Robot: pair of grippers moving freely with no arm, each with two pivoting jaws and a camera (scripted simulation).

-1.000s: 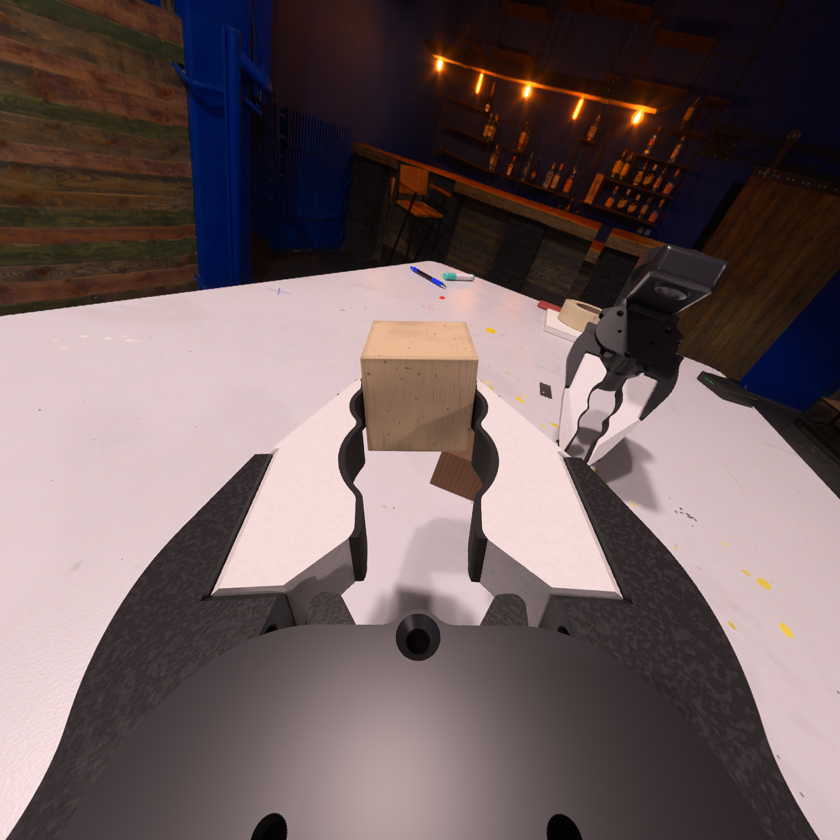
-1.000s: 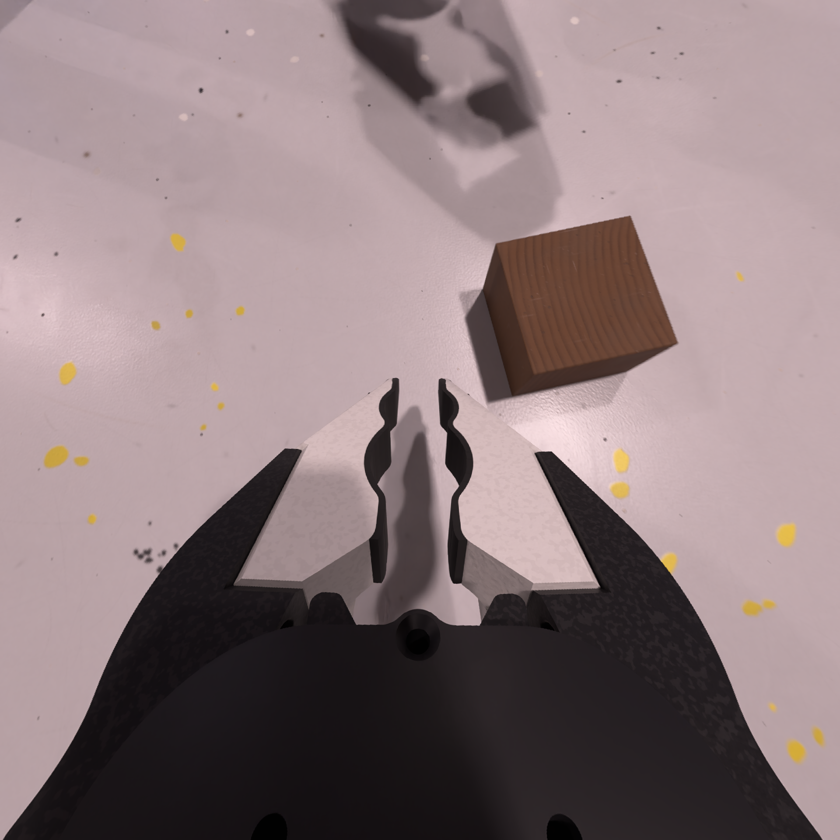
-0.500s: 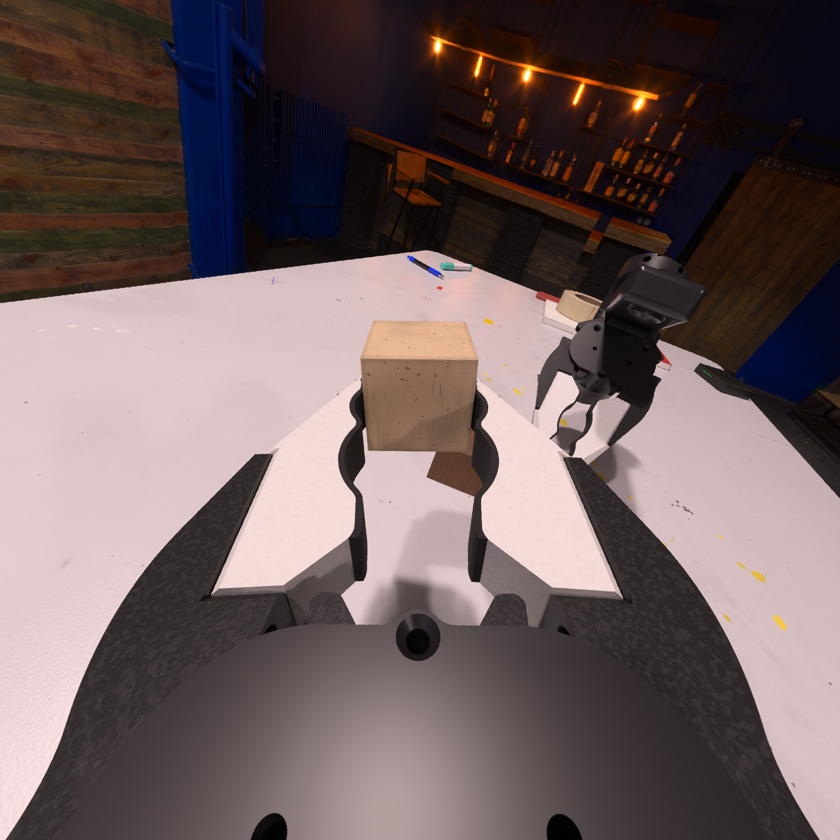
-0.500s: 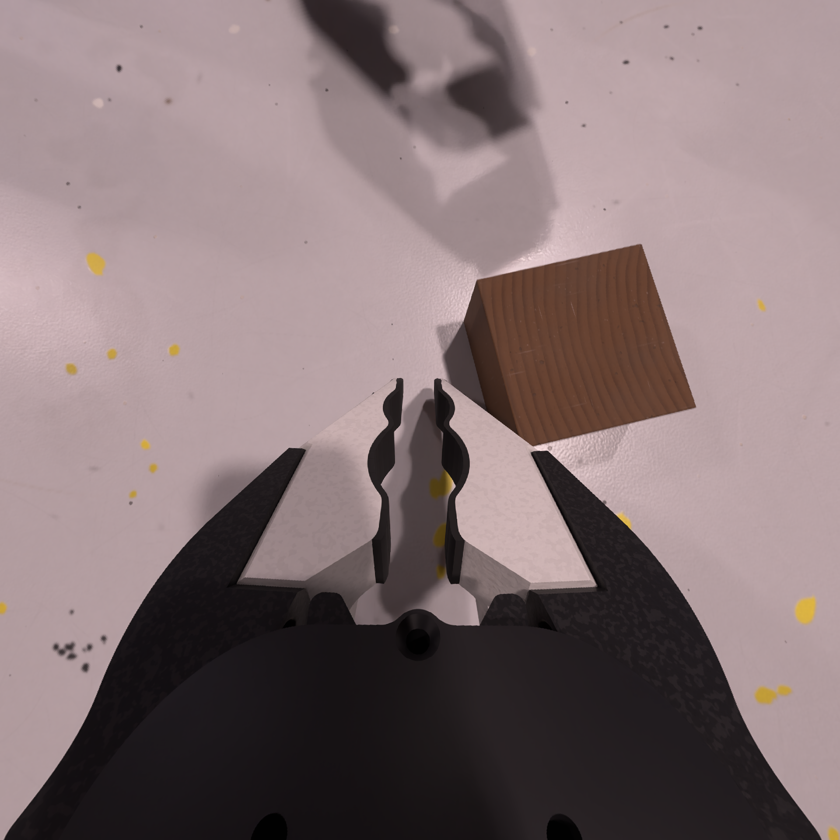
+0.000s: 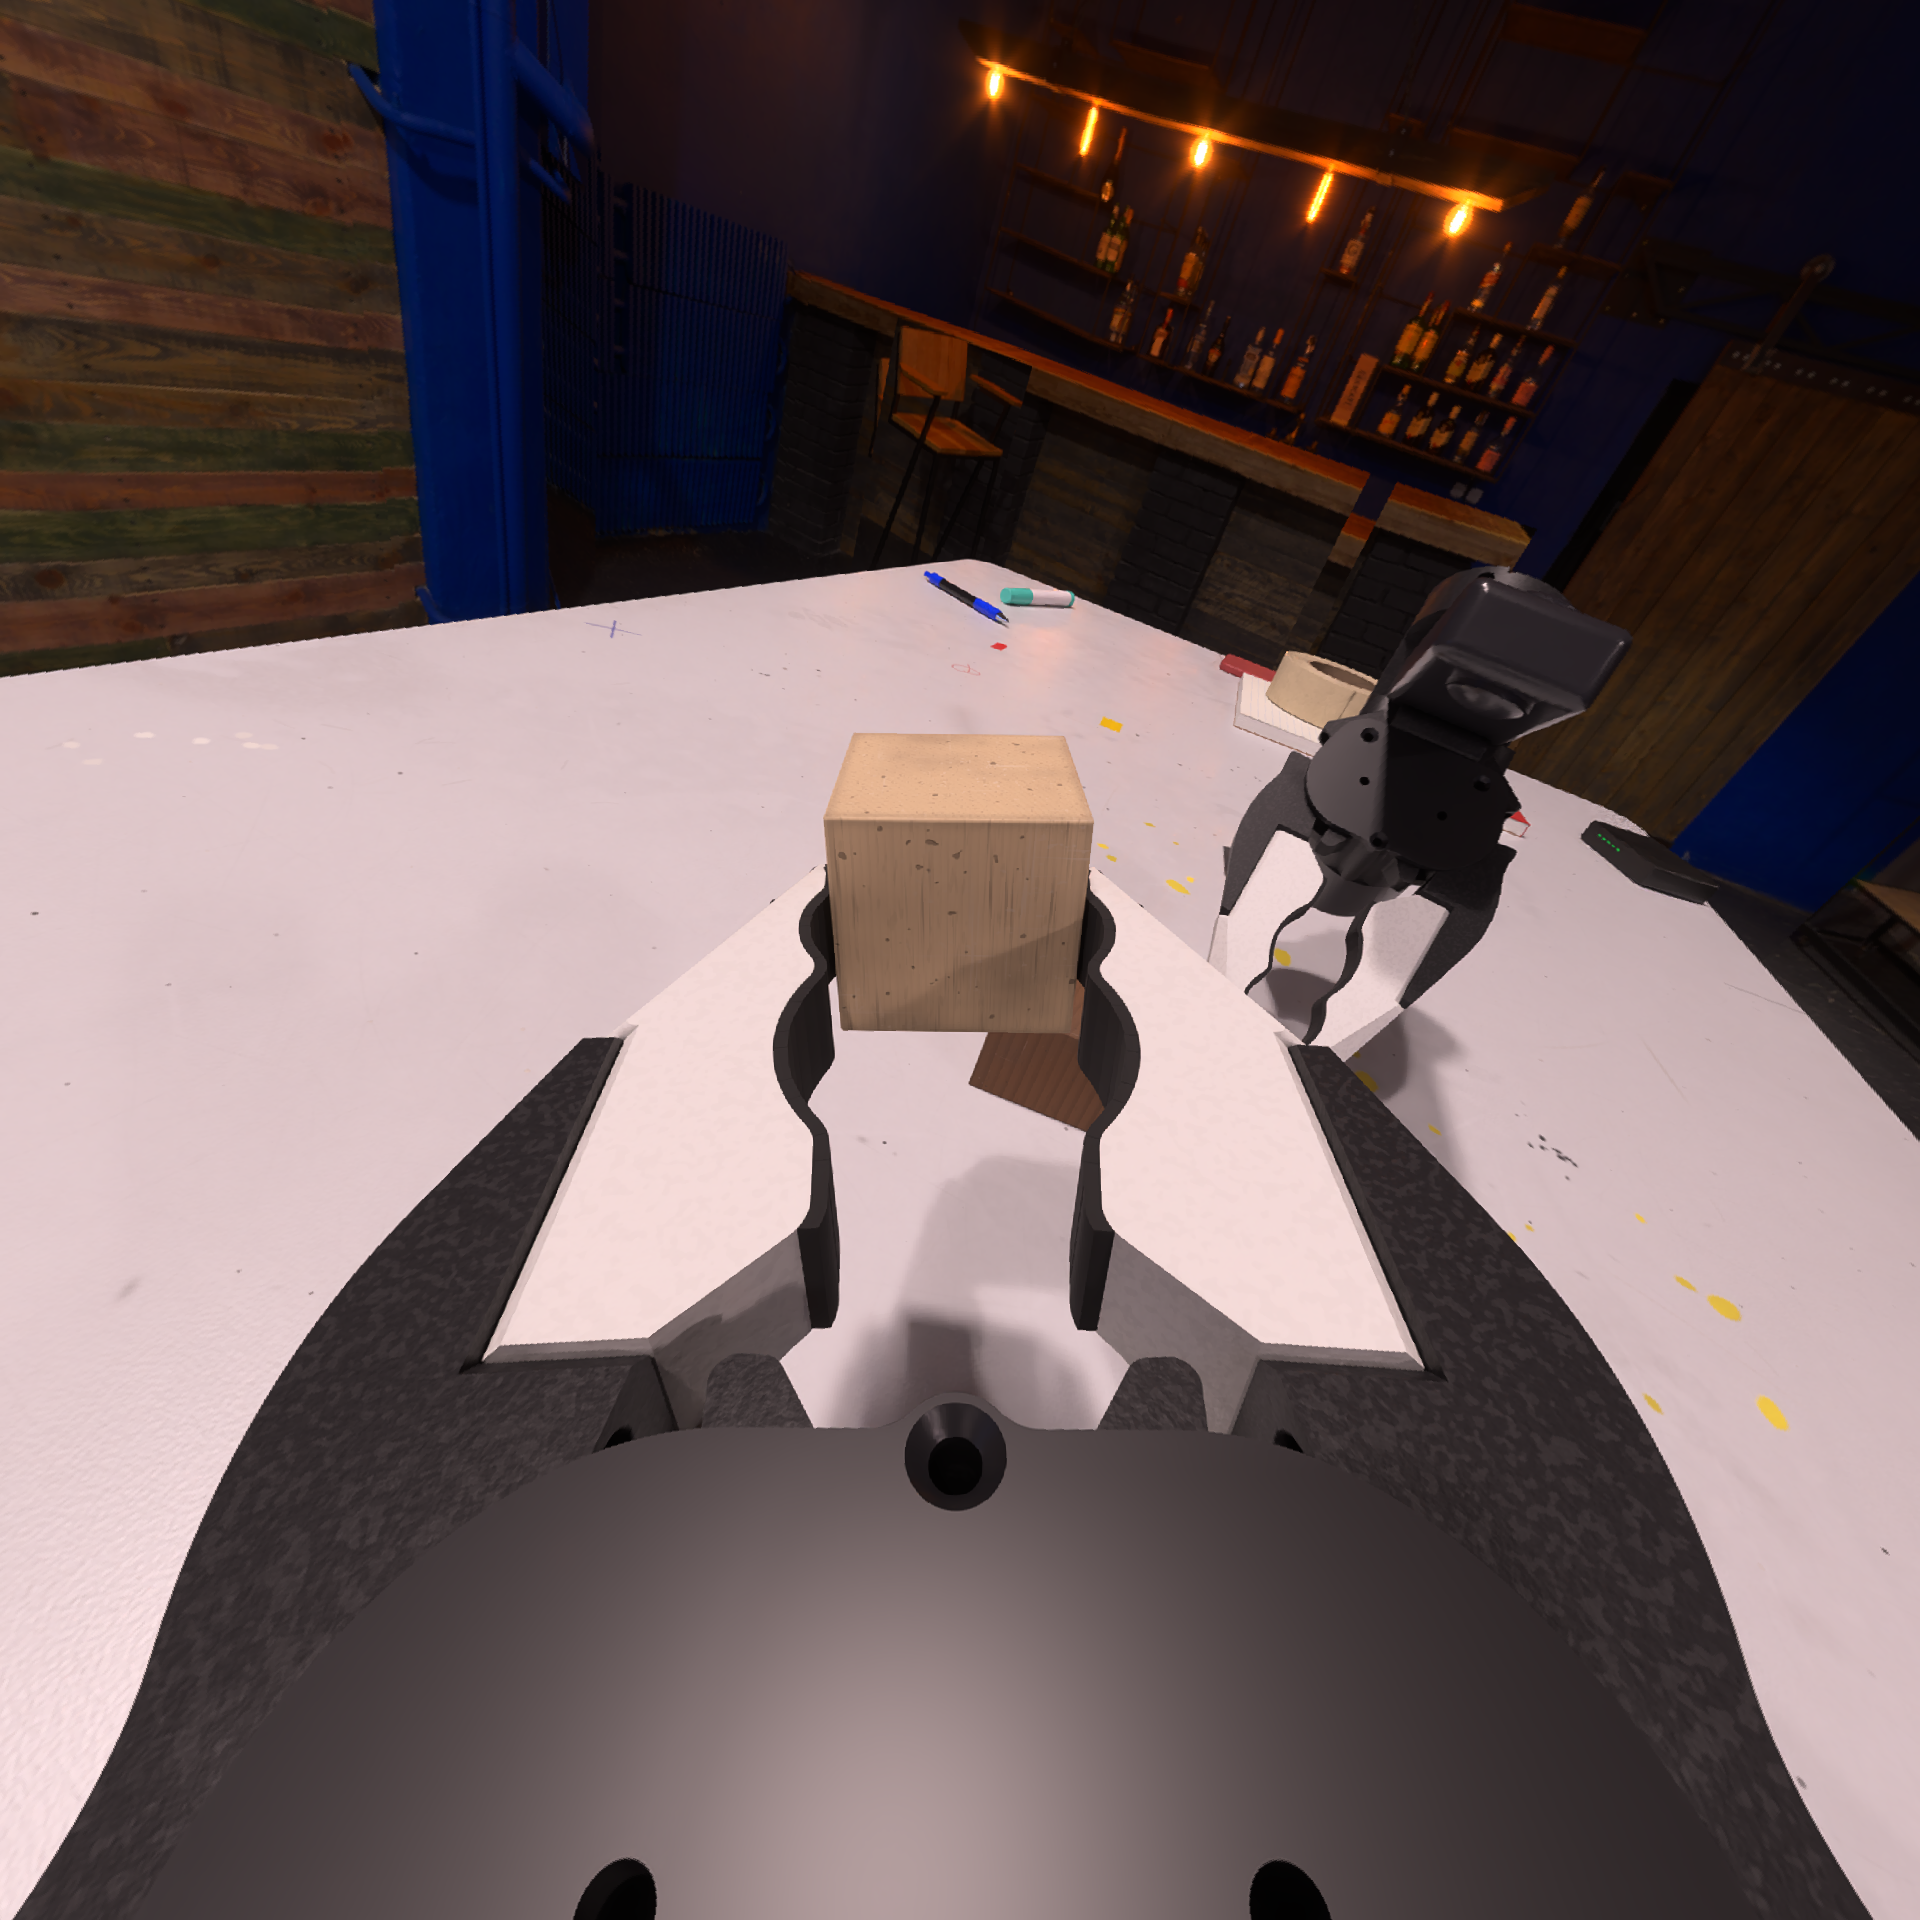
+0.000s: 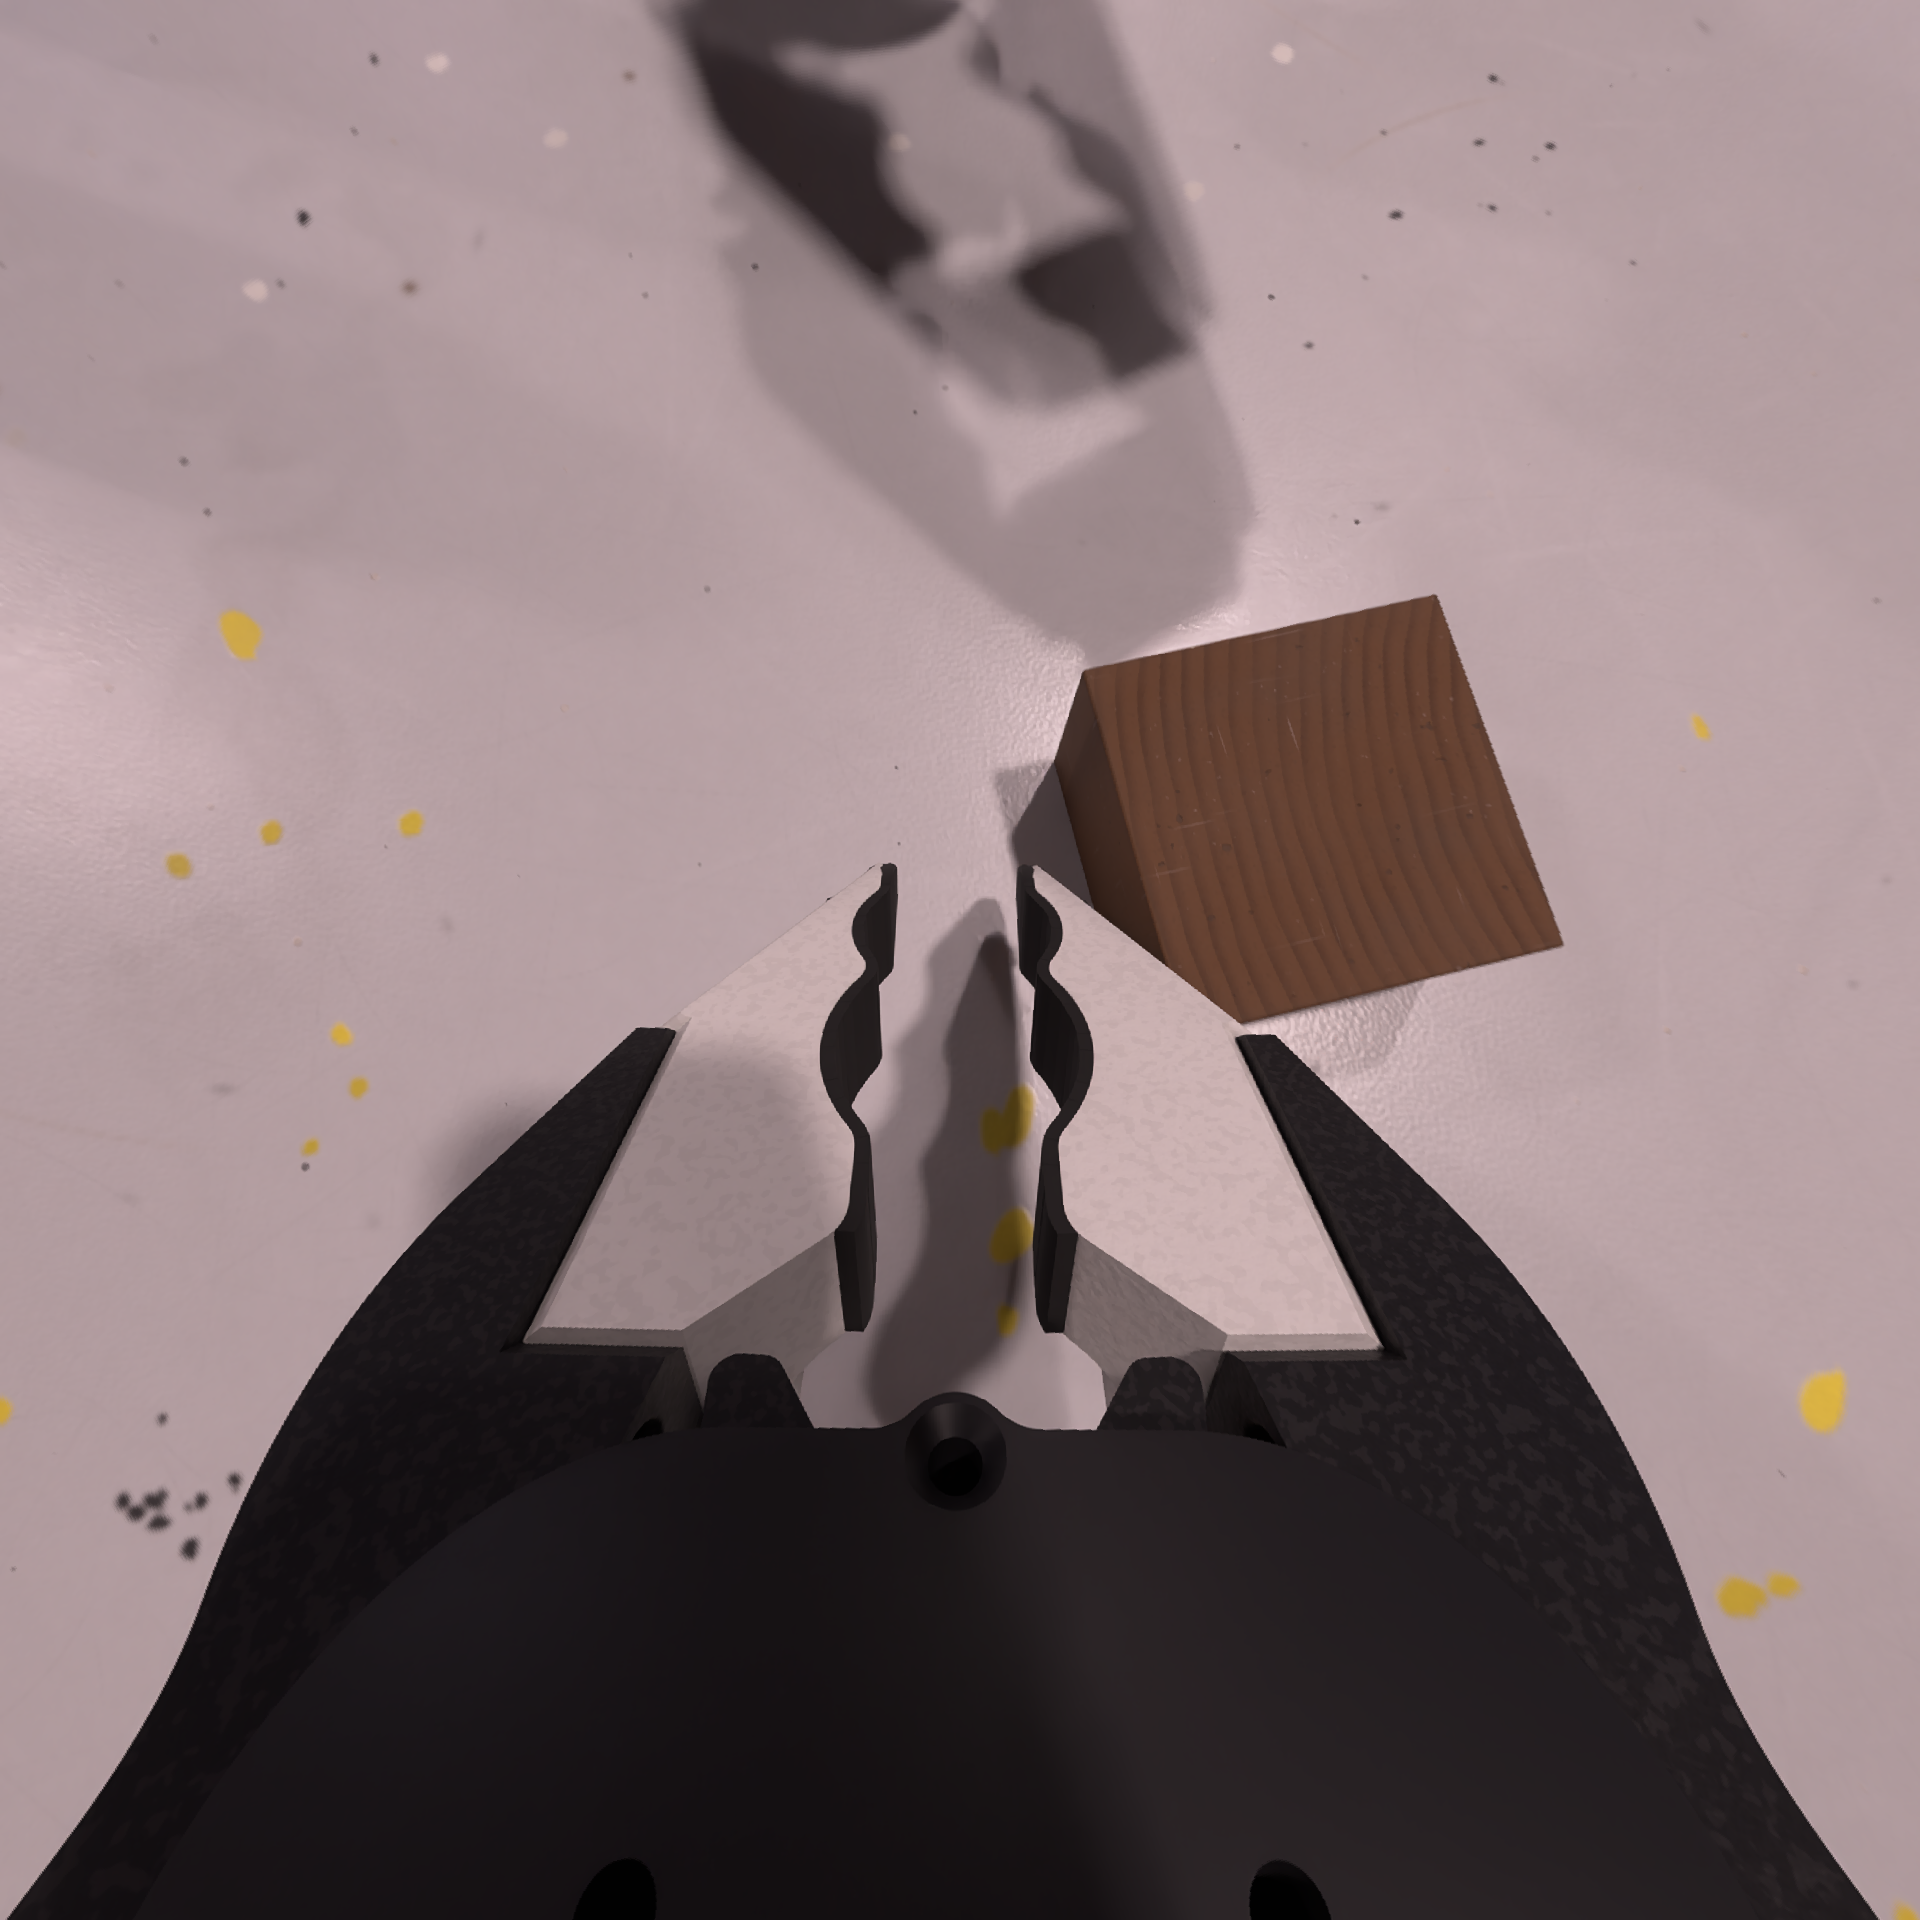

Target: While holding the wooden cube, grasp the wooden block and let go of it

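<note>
My left gripper (image 5: pixel 956 888) is shut on the light wooden cube (image 5: pixel 958 883) and holds it above the white table (image 5: pixel 416 935). The dark brown wooden block (image 6: pixel 1299 810) lies on the table; in the left wrist view only a corner of it (image 5: pixel 1039 1075) shows under the cube. My right gripper (image 6: pixel 956 883) points down at the table just left of the block, jaws a narrow gap apart and empty. Its right finger (image 6: pixel 1132 1018) is next to the block's near-left edge. The right gripper also shows in the left wrist view (image 5: pixel 1299 1023).
A blue pen (image 5: pixel 966 597) and a teal marker (image 5: pixel 1037 596) lie at the table's far edge. A tape roll (image 5: pixel 1320 686) sits on a notepad at the back right. A black device (image 5: pixel 1647 860) lies near the right edge. Yellow specks dot the table.
The right gripper has come closer to the block, now beside its near-left edge, and its jaws have spread slightly. The left gripper still holds the cube, barely moved.
</note>
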